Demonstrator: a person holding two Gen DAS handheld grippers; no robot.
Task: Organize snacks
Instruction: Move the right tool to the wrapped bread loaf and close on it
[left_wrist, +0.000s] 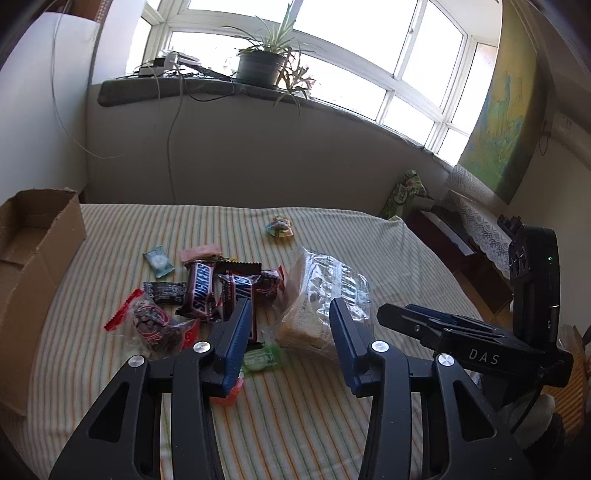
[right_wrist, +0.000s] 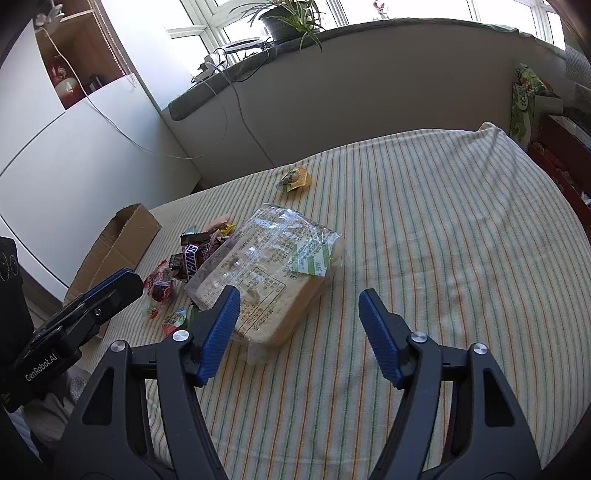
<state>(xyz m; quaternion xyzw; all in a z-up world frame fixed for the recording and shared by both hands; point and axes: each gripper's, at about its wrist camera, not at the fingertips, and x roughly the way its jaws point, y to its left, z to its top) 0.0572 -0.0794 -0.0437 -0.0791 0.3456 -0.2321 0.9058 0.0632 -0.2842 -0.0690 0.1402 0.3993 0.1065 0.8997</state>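
2 open grippers, cardboard box interior hidden, snacks outside

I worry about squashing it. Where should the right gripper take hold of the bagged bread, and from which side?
Probably by the loose plastic at the near corner of the bagged bread, coming from the near right side, where the striped cloth is bare. The bread lies flat and looks soft, and the snack pile crowds its left side. The right gripper is open and empty, already near that corner.
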